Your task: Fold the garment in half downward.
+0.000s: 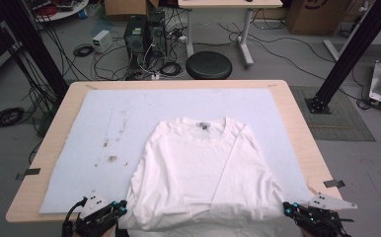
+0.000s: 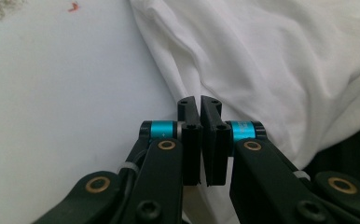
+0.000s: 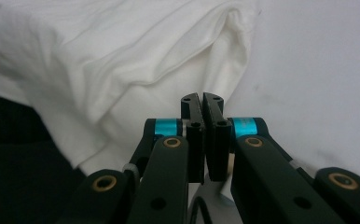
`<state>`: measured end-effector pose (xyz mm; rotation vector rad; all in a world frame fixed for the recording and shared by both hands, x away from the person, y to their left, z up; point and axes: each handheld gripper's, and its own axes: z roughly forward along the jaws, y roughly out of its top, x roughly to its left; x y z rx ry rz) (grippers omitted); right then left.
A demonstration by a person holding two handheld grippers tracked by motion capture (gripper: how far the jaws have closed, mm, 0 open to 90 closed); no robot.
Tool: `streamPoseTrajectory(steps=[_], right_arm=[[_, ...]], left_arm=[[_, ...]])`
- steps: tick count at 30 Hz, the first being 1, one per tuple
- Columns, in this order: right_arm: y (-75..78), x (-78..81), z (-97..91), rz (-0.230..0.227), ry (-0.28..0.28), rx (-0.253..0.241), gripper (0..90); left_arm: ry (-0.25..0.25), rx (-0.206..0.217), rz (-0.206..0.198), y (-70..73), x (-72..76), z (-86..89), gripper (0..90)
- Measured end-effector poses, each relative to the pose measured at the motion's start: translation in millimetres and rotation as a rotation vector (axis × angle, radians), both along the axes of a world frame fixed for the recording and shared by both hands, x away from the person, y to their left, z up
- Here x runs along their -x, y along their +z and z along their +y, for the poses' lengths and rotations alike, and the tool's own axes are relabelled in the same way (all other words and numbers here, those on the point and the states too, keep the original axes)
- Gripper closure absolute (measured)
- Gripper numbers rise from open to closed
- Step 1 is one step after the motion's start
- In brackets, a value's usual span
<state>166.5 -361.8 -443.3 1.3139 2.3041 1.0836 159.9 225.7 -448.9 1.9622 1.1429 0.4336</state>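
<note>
White shirt (image 1: 198, 173) flat on tabletop (image 1: 55, 143), neck at 12 o'clock, hem at 6, left claw (image 1: 122, 207) and right claw (image 1: 288, 208) closed, empty.

1. A mat (image 1: 95, 123) lay on the table (image 1: 297, 128), covering most of its top.
2. A shirt (image 1: 198, 173) lay on the mat, right of its middle, collar toward the far edge, hem hanging over the near edge.
3. The left gripper (image 1: 121, 209) sat at the near edge, just beside the shirt's left hem corner.
4. The right gripper (image 1: 288, 209) sat at the near edge, just beside the right hem corner.
5. A stool (image 1: 209, 65) stood on the floor behind the table.
6. Two computer towers (image 1: 144, 34) stood left of the stool, farther back.
</note>
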Motion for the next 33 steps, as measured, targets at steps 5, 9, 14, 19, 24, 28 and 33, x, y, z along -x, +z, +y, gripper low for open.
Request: streamPoseTrajectory(steps=[5, 9, 14, 19, 24, 28, 33], right_arm=[[9.8, 0.6, 2.3, -0.074, -0.012, 0.015, 78.1], [19.8, -18.0, 7.9, -0.098, -0.043, -0.015, 72.2], [23.6, -47.1, 14.5, -0.1, -0.082, -0.036, 68.6], [21.0, -60.8, 16.4, -0.098, -0.106, -0.049, 68.5], [19.2, -61.0, 11.1, -0.097, -0.113, -0.05, 69.3], [20.1, -65.2, 9.0, -0.096, -0.119, -0.062, 69.3], [23.8, -75.8, 11.8, -0.1, -0.113, -0.071, 68.5]], left_arm=[[0.017, -0.014, -0.083, 10.3, -12.0, -3.3, 67.4], [0.009, -0.016, -0.101, 15.0, -43.7, -12.8, 60.9], [-0.024, -0.094, -0.066, 11.4, -78.3, -31.2, 65.6], [0.017, -0.099, -0.056, 8.2, -86.6, -25.9, 85.8], [0.093, 0.032, -0.044, 6.8, -81.6, 4.5, 86.0], [0.099, 0.054, -0.048, 8.8, -83.9, 6.3, 82.1], [0.072, 0.05, -0.075, 19.9, -103.6, -5.2, 64.5]])
